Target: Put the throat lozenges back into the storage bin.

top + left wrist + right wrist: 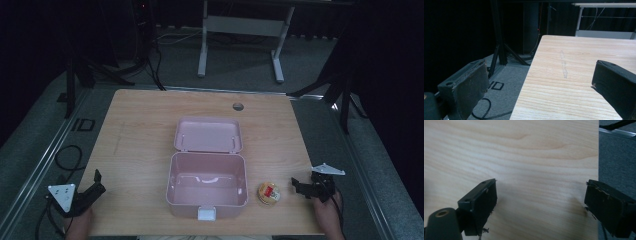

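A: High view first. Pink box [206,186] in the middle of the counter [135,130], lid [208,134] thrown back and lying flat behind it, inside bare. Small round tin [269,193] with a red label just to the right of the box, near the front edge.

B: And the right hand-held gripper [298,186]?

A: Near that tin, pointing at it, not touching. Jaws apart, nothing between them. Left hand-held gripper [96,183] well off at the front left corner, also spread and empty.

B: Left gripper view?

A: Left hand-held gripper [537,82] released, two black jaws wide apart over the counter's left edge [579,75]; faint scratch in the wood ahead, dark floor and a cable below. No sign of box or tin here.

B: Right gripper view?

A: Right hand-held gripper [540,197] released as well, bare wood grain [524,157] between the jaws, counter edge and grey floor at the right.

B: Step in hand?

A: Probably the approach: box open, tin not yet picked up. Next move, likely: right jaws over the tin, one on each side, a firm squeeze on the round wall, then a lift clear of the box rim and down inside. Risk of the tin sliding away if nudged before closing.
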A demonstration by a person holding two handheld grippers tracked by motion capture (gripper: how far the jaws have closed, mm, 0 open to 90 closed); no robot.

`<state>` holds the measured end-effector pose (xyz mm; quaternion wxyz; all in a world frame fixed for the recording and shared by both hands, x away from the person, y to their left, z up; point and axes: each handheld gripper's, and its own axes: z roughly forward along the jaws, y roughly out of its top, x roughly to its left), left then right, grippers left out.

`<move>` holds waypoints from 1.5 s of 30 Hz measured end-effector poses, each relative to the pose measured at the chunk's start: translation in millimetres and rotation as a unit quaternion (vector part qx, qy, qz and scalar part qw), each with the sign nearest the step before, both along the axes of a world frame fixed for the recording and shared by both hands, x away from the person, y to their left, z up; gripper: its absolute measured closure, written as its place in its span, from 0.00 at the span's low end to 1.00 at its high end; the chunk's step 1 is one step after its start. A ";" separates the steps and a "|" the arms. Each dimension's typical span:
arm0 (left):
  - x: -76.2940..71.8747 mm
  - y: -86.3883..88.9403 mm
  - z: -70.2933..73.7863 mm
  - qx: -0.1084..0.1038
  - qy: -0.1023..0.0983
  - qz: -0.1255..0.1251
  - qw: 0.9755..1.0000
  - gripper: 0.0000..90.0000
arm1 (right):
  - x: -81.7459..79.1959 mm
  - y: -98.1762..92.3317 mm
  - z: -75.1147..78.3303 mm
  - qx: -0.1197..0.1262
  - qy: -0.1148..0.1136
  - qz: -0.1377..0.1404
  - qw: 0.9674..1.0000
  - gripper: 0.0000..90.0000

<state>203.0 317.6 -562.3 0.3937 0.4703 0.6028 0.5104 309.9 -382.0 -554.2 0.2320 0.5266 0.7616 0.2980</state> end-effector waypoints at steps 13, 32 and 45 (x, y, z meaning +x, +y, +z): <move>-0.1 0.1 0.1 0.001 0.001 -0.002 1.000 0.01 | 3.4 1.6 21.2 -0.098 0.118 0.126 0.980 0.12; -1.0 0.9 0.3 -0.003 -0.002 -0.007 1.000 0.01 | 2.6 34.3 46.4 -0.195 0.298 0.345 0.869 0.15; -1.6 1.5 0.5 -0.008 -0.006 -0.014 1.000 0.01 | -0.2 60.0 49.5 -0.265 0.298 0.416 0.817 0.15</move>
